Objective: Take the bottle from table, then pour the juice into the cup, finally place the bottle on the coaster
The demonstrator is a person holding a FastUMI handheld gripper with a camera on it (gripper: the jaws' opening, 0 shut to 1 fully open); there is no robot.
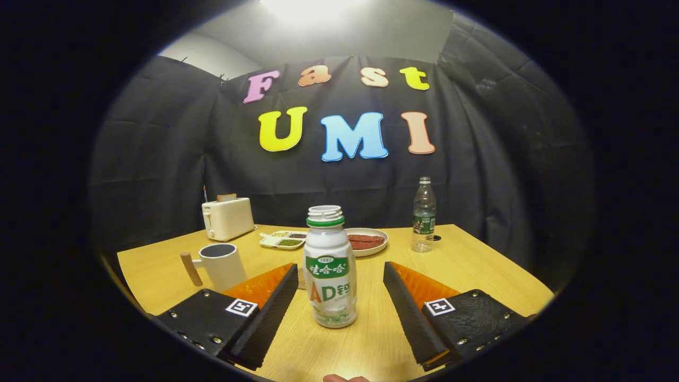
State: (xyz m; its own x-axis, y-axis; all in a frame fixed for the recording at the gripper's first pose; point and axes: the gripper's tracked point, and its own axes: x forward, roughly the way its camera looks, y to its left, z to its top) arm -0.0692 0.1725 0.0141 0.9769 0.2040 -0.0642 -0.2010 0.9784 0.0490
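Standing upright on the table [477, 265] between the fingers of the spread, empty tool [339, 300], the uncapped bottle [329, 268] looks light, smooth, thin-walled plastic, best squeezed gently at its labelled waist to avoid slipping or spilling.

gripper [339, 310] with ribbed fingers, screw-studded plates, square tag markers, jaws spread wide.

White bottle [329, 268] with green band; white cup [223, 263].
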